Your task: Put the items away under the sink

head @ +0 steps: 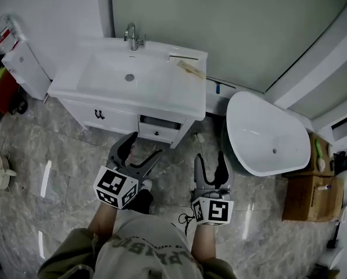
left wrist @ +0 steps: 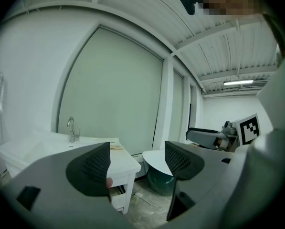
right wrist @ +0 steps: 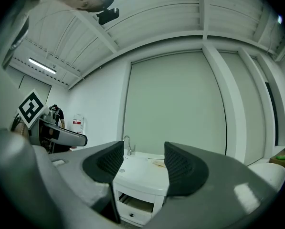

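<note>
The white sink cabinet (head: 179, 92) stands against the wall with a chrome tap (head: 132, 36). A small drawer (head: 160, 122) under its right side is pulled slightly out, and a cabinet door with a dark handle (head: 99, 114) is closed. A flat tan item (head: 190, 69) lies on the counter's right end. My left gripper (head: 139, 151) is open and empty above the floor in front of the cabinet. My right gripper (head: 212, 163) is open and empty beside it. In the right gripper view the open gripper (right wrist: 143, 161) frames the sink (right wrist: 142, 173) and drawer (right wrist: 137, 205). In the left gripper view the gripper (left wrist: 135, 163) is also open.
A white oval-topped fixture on a dark base (head: 266, 135) stands right of the cabinet. Brown boxes (head: 310, 196) with small items sit at the far right. A white box (head: 25, 68) and a red object (head: 2, 89) are at the left wall. The floor is grey marble tile.
</note>
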Demonstrator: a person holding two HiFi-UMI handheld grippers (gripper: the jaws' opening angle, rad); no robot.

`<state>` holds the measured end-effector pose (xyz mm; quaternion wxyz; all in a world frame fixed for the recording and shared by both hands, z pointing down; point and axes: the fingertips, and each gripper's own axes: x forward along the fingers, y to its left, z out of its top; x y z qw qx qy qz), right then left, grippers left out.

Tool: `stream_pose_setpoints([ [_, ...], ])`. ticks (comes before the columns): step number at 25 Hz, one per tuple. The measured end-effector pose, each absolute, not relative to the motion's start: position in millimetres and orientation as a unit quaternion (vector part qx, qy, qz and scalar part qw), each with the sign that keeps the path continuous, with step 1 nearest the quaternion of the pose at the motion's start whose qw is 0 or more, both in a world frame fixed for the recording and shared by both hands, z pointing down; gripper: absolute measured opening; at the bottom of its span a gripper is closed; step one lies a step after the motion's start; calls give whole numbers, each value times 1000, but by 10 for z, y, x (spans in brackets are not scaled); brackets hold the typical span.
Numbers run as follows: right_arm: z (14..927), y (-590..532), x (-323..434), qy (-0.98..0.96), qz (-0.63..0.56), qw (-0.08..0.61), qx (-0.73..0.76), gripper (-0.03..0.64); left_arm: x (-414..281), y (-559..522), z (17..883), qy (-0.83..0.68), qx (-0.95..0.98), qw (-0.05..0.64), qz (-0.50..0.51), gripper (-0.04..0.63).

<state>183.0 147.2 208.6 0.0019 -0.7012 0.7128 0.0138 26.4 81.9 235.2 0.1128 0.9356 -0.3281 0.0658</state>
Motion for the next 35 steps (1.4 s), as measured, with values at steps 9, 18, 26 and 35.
stream_pose_setpoints([
  [9, 2041, 277, 1924, 708, 14, -12, -706, 255, 321, -420, 2273, -310, 942, 113, 65, 342],
  [18, 2229, -208, 2246, 688, 0, -37, -725, 255, 532, -1013, 2521, -294, 944, 127, 82, 342],
  [26, 2314, -846, 2674, 698, 7, -74, -712, 255, 630, -1511, 2634, -313, 935, 145, 83, 342],
  [35, 2414, -1982, 3166, 734, 19, -106, -670, 255, 879, -2347, 2731, -374, 911, 153, 79, 342],
])
